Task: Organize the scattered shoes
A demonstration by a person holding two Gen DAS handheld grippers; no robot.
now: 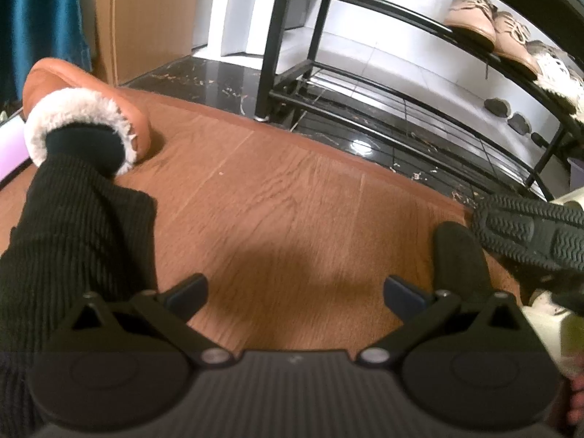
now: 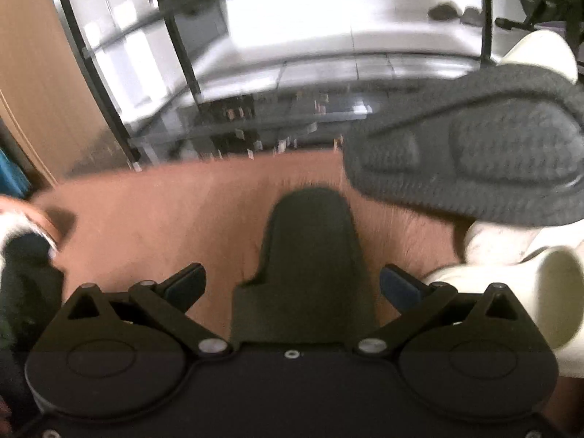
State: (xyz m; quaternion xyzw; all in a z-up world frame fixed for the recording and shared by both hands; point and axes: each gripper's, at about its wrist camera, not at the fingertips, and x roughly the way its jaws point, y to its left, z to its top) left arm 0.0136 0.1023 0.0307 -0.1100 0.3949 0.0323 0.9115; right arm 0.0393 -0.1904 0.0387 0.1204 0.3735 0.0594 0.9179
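While both pairs hang low over the wooden floor [image 1: 277,197], the left tongs [image 1: 295,294] gape wide and empty. Left of them a black ribbed sleeve [image 1: 73,241] reaches into a fur-lined tan slipper [image 1: 87,109]. Ahead to their right stands a black shoe rack [image 1: 365,84] bearing beige lace-up shoes [image 1: 485,22]. The right tongs [image 2: 292,286] also gape empty; right of them a black-soled shoe [image 2: 474,153] lies tipped, sole showing, against cream shoes [image 2: 547,292].

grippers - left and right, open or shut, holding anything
Left gripper: open, nothing between its fingers, only bare wood floor.
Right gripper: open, holding nothing; the upturned black-soled shoe lies ahead to its right.
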